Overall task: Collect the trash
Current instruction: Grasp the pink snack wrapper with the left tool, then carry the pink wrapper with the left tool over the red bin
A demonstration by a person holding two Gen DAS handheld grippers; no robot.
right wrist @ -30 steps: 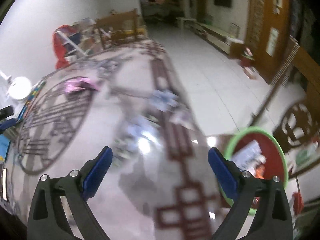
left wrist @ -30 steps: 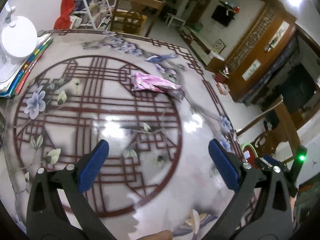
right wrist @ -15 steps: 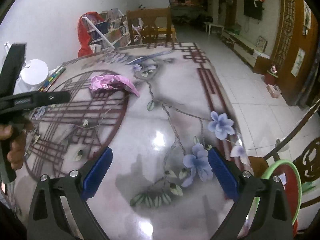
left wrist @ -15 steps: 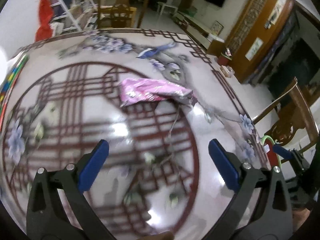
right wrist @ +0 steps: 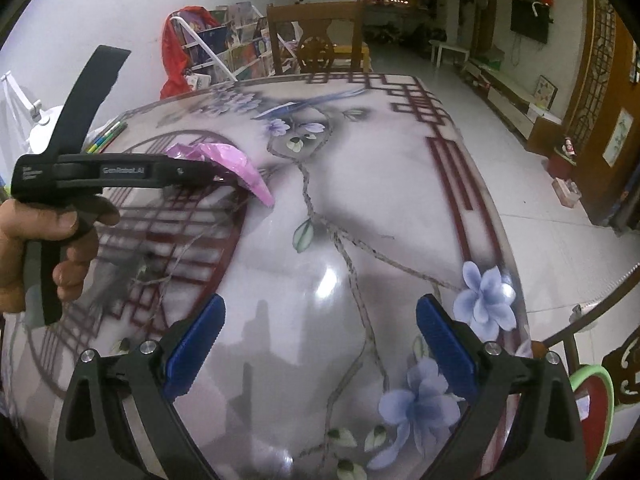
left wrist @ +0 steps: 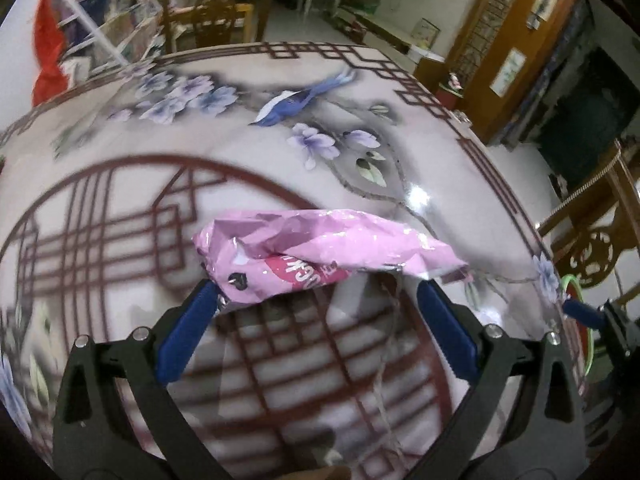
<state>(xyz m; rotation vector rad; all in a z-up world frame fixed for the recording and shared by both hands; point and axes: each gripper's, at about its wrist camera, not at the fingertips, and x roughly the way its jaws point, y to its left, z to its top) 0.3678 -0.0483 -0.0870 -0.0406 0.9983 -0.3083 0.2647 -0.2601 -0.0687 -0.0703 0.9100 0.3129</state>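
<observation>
A crumpled pink plastic wrapper point(left wrist: 320, 248) lies on the patterned glass table point(left wrist: 360, 152). My left gripper point(left wrist: 316, 332) is open, its blue fingertips just short of the wrapper, one on each side of its near edge. In the right wrist view the wrapper point(right wrist: 236, 164) lies at the far left, partly hidden by the left gripper's black body point(right wrist: 100, 176). My right gripper point(right wrist: 320, 344) is open and empty above the table's near right part. A green-rimmed red bin point(right wrist: 596, 404) with trash stands off the table's right edge.
A white lamp base point(right wrist: 44, 128) and coloured pens point(right wrist: 106, 136) sit at the table's far left. A wooden chair point(right wrist: 316, 48) stands behind the table, another chair point(left wrist: 592, 240) at its right. The table's right edge point(right wrist: 492, 208) drops to a tiled floor.
My left gripper has moved forward to the pink wrapper, which now lies just in front of its fingertips. My right gripper has swung left from the bin side over the table.
</observation>
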